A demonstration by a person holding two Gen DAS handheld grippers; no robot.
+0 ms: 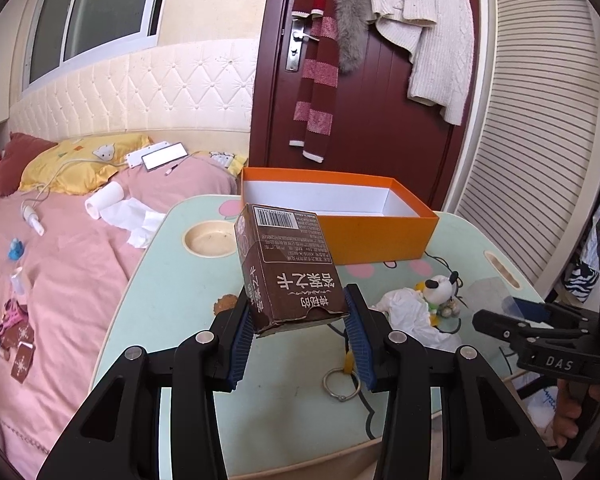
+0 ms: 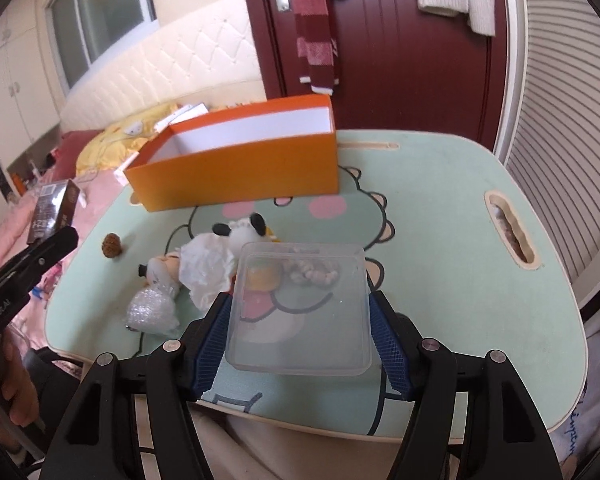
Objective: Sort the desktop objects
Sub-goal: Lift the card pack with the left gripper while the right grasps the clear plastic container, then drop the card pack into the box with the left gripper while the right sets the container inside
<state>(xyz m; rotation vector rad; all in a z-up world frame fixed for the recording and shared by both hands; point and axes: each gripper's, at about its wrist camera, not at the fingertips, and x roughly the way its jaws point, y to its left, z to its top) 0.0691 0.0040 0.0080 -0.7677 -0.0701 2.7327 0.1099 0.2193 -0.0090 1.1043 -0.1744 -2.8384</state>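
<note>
Left gripper [image 1: 300, 332] jaws clamp brown carton [image 1: 290, 268] aloft; right gripper [image 2: 300, 336] pinches clear lid [image 2: 300, 308].

Green table [image 2: 440, 216] bears orange box [image 2: 240, 168], plush toys [image 2: 240, 232].

pink bed [image 1: 60, 264], dark red door [image 1: 364, 92], window [image 1: 100, 8], daylight.
</note>
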